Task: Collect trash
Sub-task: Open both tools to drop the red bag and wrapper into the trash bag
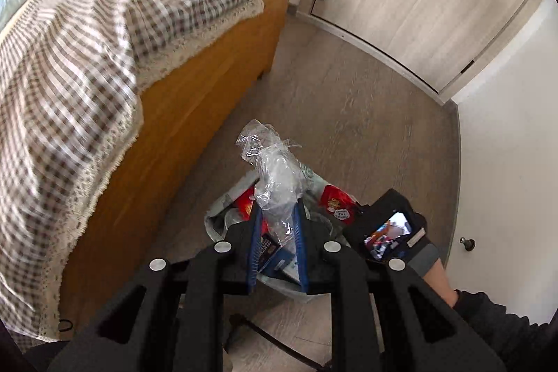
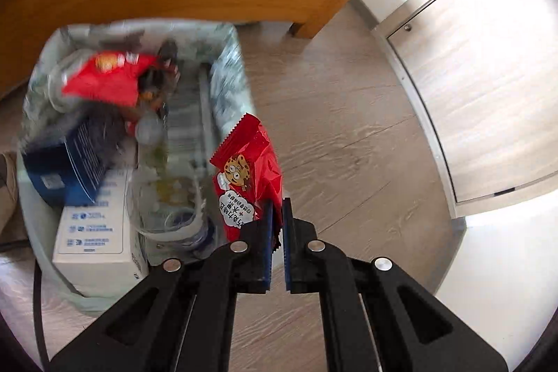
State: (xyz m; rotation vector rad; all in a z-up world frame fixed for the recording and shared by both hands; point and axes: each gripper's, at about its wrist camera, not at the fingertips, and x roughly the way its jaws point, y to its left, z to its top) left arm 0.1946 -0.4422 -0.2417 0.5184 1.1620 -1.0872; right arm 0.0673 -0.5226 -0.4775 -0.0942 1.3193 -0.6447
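- My left gripper (image 1: 277,218) is clamped on crumpled clear plastic (image 1: 272,169), above the lined trash bin (image 2: 226,33).
- My right gripper (image 2: 277,208) is clamped on a red snack wrapper (image 2: 249,169), just beside the bin's rim.

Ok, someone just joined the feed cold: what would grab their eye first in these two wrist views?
Probably the bright red snack packet pinched in the right gripper, hanging beside the rim of the lined trash bin, which already holds a blue box, a white box and another red wrapper. Next, the crumpled clear plastic wrap clamped in the left gripper above that bin. Behind, the checked bedspread draped over the wooden bed fills the left wrist view's left side.
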